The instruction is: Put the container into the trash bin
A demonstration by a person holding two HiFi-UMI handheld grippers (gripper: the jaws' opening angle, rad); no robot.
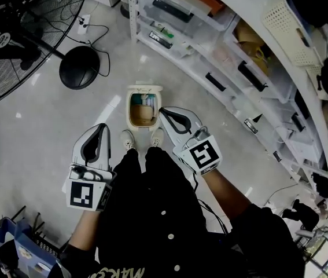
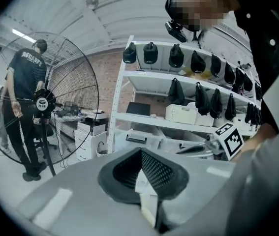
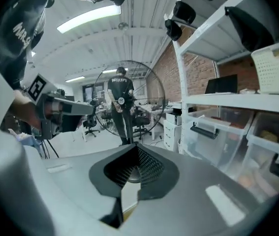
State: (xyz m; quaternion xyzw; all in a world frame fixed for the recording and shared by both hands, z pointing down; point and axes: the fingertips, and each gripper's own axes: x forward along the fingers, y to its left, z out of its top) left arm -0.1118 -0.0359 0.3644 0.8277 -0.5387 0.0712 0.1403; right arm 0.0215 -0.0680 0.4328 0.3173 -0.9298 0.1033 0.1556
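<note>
A cream trash bin (image 1: 132, 121) stands open on the floor just ahead of my shoes. Inside it lie a brown container (image 1: 142, 114) and something teal and white (image 1: 150, 100). My right gripper (image 1: 163, 112) hangs over the bin's right edge, jaws shut with nothing between them; in the right gripper view its tips (image 3: 135, 147) meet and point level into the room. My left gripper (image 1: 102, 127) is to the left of the bin and nearer me, also shut and empty (image 2: 140, 152). Both are well above the floor.
A big pedestal fan (image 1: 13, 33) with a round black base (image 1: 80, 67) stands at the left. White shelving with clear storage boxes (image 1: 221, 57) runs along the right. A blue crate (image 1: 13, 245) is at the lower left. Another person (image 2: 28, 107) stands by the fan.
</note>
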